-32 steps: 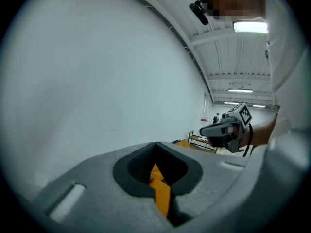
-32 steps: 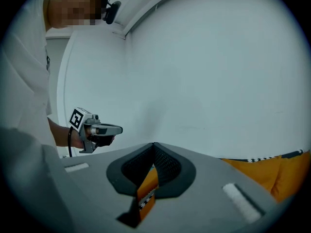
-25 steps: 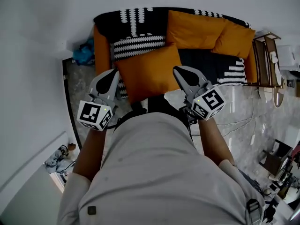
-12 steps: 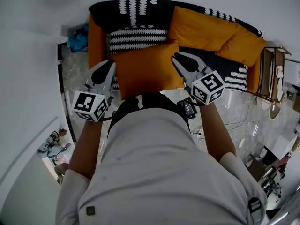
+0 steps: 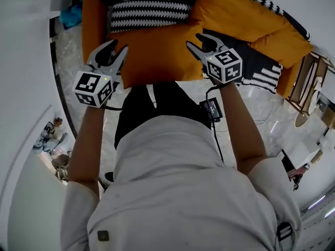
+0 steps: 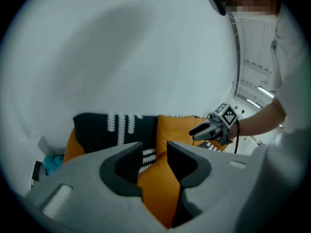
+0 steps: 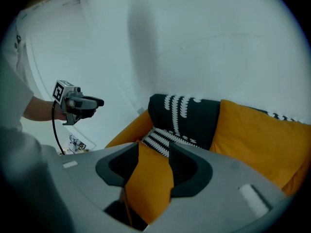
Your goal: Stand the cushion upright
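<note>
An orange cushion (image 5: 153,55) lies at the front of the sofa seat, and it also shows in the left gripper view (image 6: 156,191) and the right gripper view (image 7: 146,188). My left gripper (image 5: 114,50) is at the cushion's left edge and my right gripper (image 5: 197,42) at its right edge. Both have just been opening and now stand open. In each gripper view (image 6: 154,159) (image 7: 154,165) orange fabric fills the gap between the jaws. I cannot tell whether the pads touch it. Each gripper also sees the other (image 6: 208,128) (image 7: 83,102).
The sofa (image 5: 94,20) is black with white patterns and orange arms. A striped cushion (image 5: 149,14) lies behind the orange one, and two more orange cushions (image 5: 235,12) (image 5: 285,38) lean at the right. A wooden side table (image 5: 309,82) stands to the right on the marble floor.
Both grippers have sunk toward the sofa seat along with the cushion. Their jaws, shut before, now stand apart. The cushion now lies lower and flatter.
</note>
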The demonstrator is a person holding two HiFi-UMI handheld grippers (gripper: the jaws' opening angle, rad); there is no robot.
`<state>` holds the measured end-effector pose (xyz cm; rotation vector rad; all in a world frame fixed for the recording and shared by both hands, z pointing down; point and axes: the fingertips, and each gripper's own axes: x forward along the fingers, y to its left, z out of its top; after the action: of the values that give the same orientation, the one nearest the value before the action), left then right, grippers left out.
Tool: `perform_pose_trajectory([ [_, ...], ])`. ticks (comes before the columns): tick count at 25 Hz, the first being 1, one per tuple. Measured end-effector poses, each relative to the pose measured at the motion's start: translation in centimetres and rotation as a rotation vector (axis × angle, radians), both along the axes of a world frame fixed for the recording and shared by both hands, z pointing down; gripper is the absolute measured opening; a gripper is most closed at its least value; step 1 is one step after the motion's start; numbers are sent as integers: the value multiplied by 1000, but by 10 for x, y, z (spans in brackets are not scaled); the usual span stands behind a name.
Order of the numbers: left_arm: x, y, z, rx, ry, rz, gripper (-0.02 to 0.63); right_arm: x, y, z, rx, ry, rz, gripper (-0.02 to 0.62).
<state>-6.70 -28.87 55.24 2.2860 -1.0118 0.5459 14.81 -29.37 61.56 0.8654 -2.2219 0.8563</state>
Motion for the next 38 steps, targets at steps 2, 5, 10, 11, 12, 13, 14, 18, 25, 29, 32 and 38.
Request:
perform_pose_trajectory([
  [2,2,3,37,-47,-23,4,169,6,-1,33,-41,22,-7,220],
  [5,2,9,89,-111,-64,12,204,15,-3,81,-103,54,-8,257],
  [10,5,12,169,-207,-123,8,278,36,-11,146,-141,140,4,293],
  [11,5,14,183,-223,-136,10,287,38,-11,158,-151,157,-1,302],
  [12,3,16,198,-244,-146,12,291,39,-10,171,-164,177,-10,304],
  [13,2,19,213,-270,-152,13,299,40,-8,184,-180,197,-20,312],
  [14,0,22,227,-299,-156,11,302,40,-6,197,-199,216,-31,318],
  [18,-8,31,278,-383,-200,-7,336,36,0,238,-241,273,-73,343],
  [25,-17,30,336,-471,-254,-42,364,45,4,285,-305,404,-134,356],
  [29,-18,30,368,-548,-242,-72,370,49,10,316,-372,424,-138,339],
  [32,-17,32,385,-565,-266,-80,364,46,11,322,-384,401,-127,325],
  [38,-16,33,390,-556,-313,-75,195,44,16,318,-373,407,-146,169],
])
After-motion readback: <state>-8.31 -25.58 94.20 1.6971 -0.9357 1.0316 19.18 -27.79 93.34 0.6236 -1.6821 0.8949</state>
